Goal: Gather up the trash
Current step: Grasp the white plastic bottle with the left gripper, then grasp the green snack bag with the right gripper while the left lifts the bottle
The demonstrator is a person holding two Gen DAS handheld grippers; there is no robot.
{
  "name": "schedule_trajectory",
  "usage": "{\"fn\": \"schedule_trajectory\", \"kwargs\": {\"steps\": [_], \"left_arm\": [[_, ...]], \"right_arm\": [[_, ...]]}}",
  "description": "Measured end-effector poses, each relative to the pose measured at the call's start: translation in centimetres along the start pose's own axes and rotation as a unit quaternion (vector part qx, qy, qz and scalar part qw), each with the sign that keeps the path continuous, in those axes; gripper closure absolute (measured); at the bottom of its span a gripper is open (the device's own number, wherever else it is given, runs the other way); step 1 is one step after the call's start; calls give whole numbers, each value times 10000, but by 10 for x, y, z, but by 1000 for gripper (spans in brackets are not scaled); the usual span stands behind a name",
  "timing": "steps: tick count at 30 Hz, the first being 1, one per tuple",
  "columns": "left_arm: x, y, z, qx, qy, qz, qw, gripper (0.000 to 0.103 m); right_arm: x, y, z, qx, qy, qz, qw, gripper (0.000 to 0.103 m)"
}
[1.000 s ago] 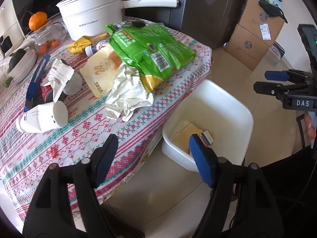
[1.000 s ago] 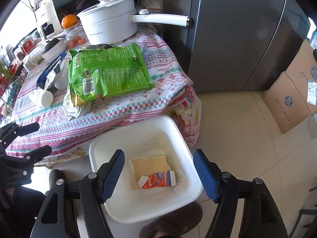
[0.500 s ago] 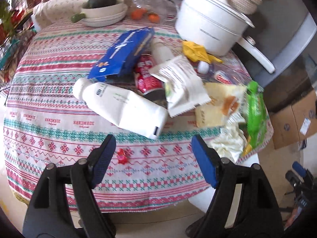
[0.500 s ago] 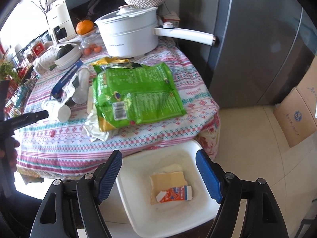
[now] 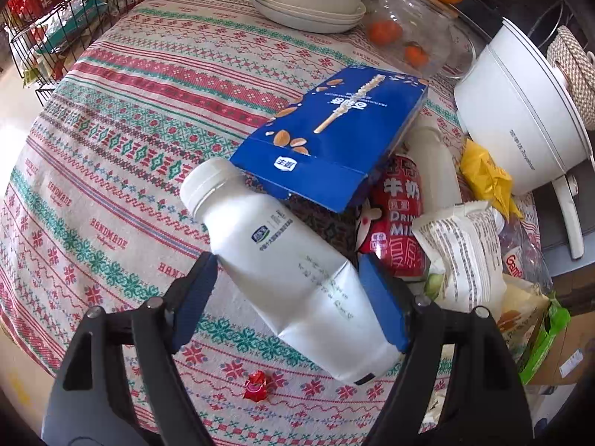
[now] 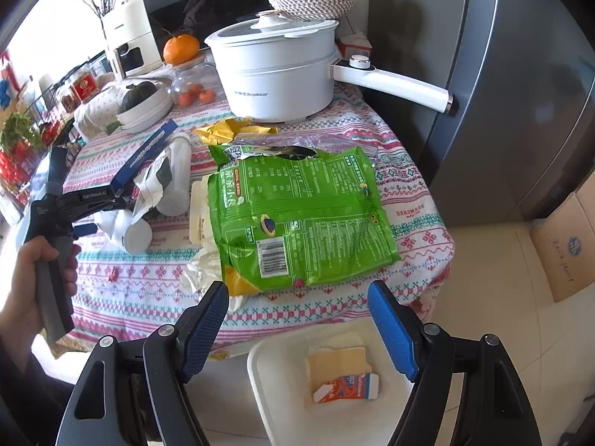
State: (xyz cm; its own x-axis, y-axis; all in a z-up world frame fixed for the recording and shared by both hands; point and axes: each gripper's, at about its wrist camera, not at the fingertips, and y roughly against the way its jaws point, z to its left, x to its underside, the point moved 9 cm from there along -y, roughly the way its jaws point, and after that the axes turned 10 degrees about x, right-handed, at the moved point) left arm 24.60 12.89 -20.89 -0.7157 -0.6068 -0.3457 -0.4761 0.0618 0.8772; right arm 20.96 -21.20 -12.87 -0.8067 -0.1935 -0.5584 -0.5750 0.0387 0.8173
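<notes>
A white milk bottle (image 5: 290,271) lies on its side on the patterned tablecloth (image 5: 122,141). My left gripper (image 5: 290,293) hangs open over it, one finger on each side of the bottle's lower half. Whether the pads touch it is unclear. Behind the bottle lie a blue snack box (image 5: 334,137), a red milk can (image 5: 401,219) and a white wrapper (image 5: 465,256). My right gripper (image 6: 297,291) is open and empty over the table's edge, just short of a big green bag (image 6: 301,215). Below it the white bin (image 6: 267,379) holds a cardboard piece and an orange carton (image 6: 346,388).
A white pot (image 6: 275,70) with a long handle stands at the back of the table, beside a glass jar (image 5: 409,33) of oranges and stacked bowls (image 5: 308,3). A tiny red candy wrapper (image 5: 256,390) lies near the front edge. A grey fridge (image 6: 502,93) and a cardboard box (image 6: 565,252) stand to the right.
My left gripper swung from above the bin and table edge over to the table, rolled, and came down astride the white bottle. My right gripper moved from over the bin toward the green bag.
</notes>
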Motion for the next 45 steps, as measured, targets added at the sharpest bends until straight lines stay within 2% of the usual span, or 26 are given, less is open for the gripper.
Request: {"fn": "schedule_trajectory", "kwargs": {"steps": [6, 10, 13, 19, 24, 27, 31, 33, 36, 37, 38, 39, 40, 41, 45], "left_arm": [[0, -16, -1, -295, 16, 85, 9995, 22], [10, -25, -1, -115, 133, 423, 9990, 26], [14, -22, -3, -59, -56, 525, 9986, 30], [27, -14, -2, 423, -296, 851, 9950, 41], [38, 2, 3, 543, -714, 926, 9917, 47], [47, 18, 6, 637, -998, 935, 9886, 48], [59, 33, 9, 763, -1252, 988, 9842, 48], [62, 39, 9, 836, -1313, 989, 9829, 48], [70, 55, 3, 987, -1392, 943, 9808, 49], [71, 61, 2, 1032, -1436, 908, 9800, 53], [71, 69, 3, 1099, -1502, 857, 9788, 65], [68, 71, 1, 1015, -1601, 818, 9784, 76], [66, 73, -1, 1045, -1654, 782, 9776, 93], [67, 76, -3, 1127, -1674, 804, 9761, 98], [70, 69, 0, 1028, -1630, 985, 9763, 97]], "right_arm": [[-4, -6, -3, -137, -265, 89, 9995, 25], [-3, -7, -6, -166, -387, 144, 9990, 24], [0, -10, -8, -138, -436, 208, 9987, 24], [11, -25, -2, -333, -575, 562, 9962, 24], [8, -35, -2, -428, -821, 686, 9933, 24], [6, -46, -11, -614, -1327, 843, 9857, 24], [10, -65, -26, -917, -2140, 1141, 9658, 24], [10, -72, -35, -908, -2462, 1178, 9577, 24], [3, -67, -45, -689, -2693, 989, 9555, 24], [-2, -61, -44, -661, -2690, 881, 9568, 24], [-8, -56, -41, -666, -2636, 763, 9593, 24], [-15, -50, -35, -669, -2519, 626, 9634, 24], [-23, -44, -27, -634, -2364, 504, 9683, 24], [-29, -40, -18, -598, -2200, 413, 9728, 24], [-47, -37, 21, -528, -1550, 201, 9863, 24]]}}
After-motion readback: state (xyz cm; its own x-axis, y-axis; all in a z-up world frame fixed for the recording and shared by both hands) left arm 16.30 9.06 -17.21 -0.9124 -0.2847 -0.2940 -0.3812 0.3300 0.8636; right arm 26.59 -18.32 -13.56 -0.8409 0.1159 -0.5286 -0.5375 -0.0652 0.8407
